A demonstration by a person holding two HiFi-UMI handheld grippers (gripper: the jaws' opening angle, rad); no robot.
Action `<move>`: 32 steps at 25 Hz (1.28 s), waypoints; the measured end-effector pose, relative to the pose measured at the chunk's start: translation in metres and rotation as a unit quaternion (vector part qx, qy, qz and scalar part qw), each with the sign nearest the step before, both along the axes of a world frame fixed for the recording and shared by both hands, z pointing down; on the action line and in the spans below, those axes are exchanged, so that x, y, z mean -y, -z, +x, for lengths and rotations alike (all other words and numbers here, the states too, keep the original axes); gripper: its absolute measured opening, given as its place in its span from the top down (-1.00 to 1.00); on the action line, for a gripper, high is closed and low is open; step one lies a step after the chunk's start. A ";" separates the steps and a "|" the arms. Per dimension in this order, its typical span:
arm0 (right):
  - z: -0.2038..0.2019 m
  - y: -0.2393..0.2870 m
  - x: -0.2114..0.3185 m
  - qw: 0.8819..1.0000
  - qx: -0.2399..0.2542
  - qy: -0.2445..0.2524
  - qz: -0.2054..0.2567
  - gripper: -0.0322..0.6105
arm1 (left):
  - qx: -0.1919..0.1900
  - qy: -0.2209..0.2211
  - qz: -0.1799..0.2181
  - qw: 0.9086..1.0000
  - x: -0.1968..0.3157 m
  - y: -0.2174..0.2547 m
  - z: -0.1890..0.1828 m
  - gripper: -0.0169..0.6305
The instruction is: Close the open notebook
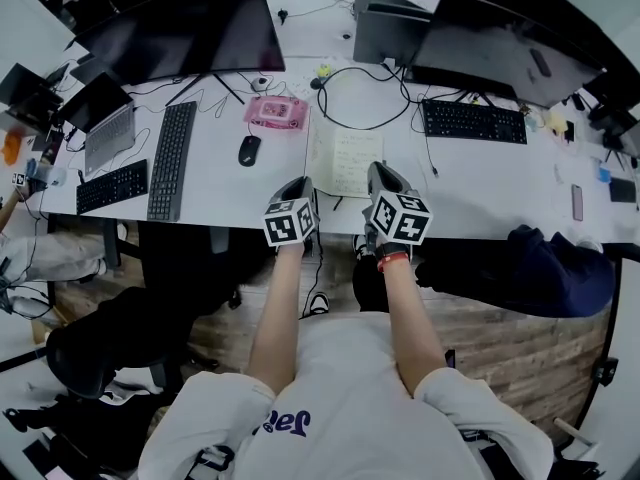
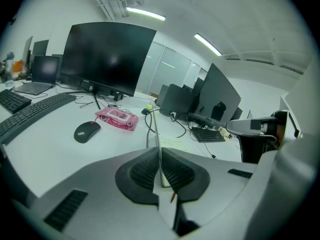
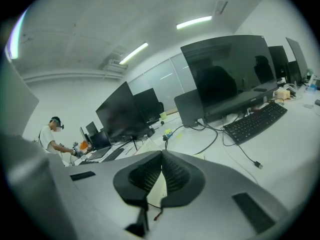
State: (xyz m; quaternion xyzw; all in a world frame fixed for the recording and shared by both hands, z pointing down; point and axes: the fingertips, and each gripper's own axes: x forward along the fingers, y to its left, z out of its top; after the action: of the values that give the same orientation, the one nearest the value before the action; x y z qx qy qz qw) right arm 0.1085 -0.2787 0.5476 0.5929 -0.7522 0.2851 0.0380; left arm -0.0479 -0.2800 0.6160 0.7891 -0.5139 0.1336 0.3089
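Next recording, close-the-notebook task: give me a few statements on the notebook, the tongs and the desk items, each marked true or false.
1. The left tongs are pinched on a thin leaf of the white open notebook. True.
2. The black computer mouse sits on the notebook. False: it lies on the white desk, left of the notebook and apart from it.
3. The pink flat packet lies farther from the person than the mouse. True.
4. The notebook lies shut. False: a written page faces up.
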 end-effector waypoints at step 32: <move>0.022 -0.004 -0.014 0.999 0.040 -0.029 -0.005 0.85 | 0.048 -0.084 0.032 0.995 -0.013 0.015 0.062 0.85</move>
State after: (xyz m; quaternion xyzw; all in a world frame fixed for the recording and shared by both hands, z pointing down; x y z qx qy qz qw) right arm 0.1306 -0.2652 0.5513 0.6023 -0.7343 0.3130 0.0029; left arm 0.0137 -0.2670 0.6006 0.8316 -0.4637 0.1805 0.2465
